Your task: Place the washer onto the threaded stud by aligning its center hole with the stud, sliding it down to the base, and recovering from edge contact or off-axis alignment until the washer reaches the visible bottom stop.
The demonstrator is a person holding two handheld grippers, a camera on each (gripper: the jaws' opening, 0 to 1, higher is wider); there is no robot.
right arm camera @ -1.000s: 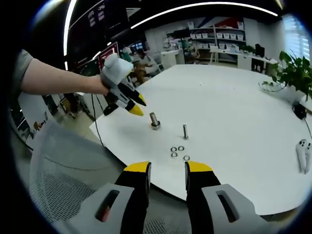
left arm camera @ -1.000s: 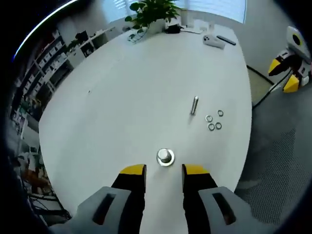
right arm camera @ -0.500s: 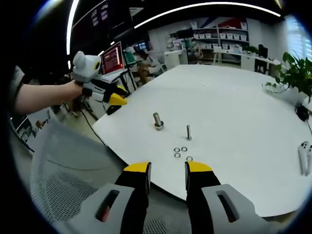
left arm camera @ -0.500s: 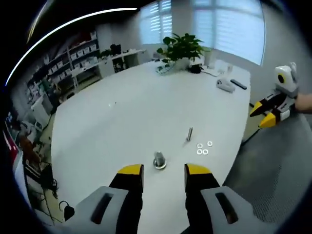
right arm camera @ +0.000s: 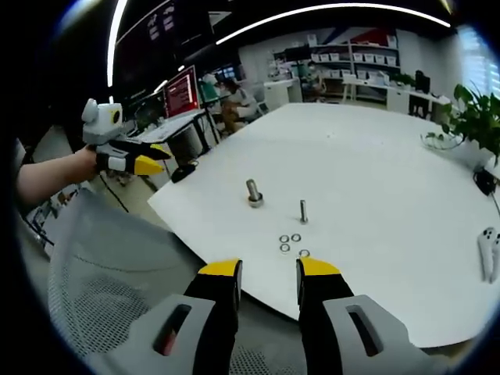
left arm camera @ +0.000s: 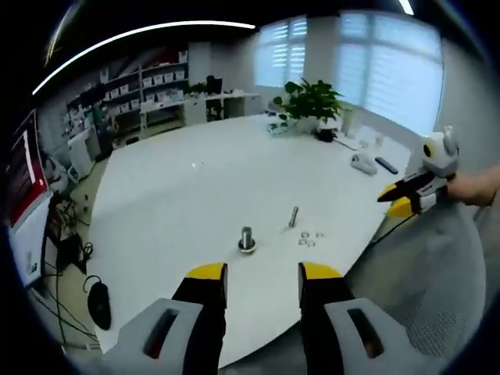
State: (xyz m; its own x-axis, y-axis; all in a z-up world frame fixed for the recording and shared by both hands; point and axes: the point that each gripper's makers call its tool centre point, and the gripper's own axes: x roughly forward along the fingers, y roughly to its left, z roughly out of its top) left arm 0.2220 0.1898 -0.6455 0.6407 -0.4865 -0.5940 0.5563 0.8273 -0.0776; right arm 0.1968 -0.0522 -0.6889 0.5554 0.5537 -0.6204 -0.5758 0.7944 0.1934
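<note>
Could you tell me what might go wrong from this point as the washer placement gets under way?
The loose washers lie flat and close together near the table edge, so a grasp could nudge one off or lift two. The slim threaded stud stands free and might tip under off-axis contact. Both the left gripper and right gripper are off the table.

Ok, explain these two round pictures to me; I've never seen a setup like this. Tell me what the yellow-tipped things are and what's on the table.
A person holds a pair of tongs in each hand, and a fisheye camera rides on each. In the left gripper view, the left tongs rise from the bottom, open and empty; the right tongs show at the right edge. In the right gripper view, the right tongs are also open and empty.

On the white table stand a stud with a washer at its base, a thinner bolt and a few loose washers. A potted plant sits at the far end. Nothing is held.
</note>
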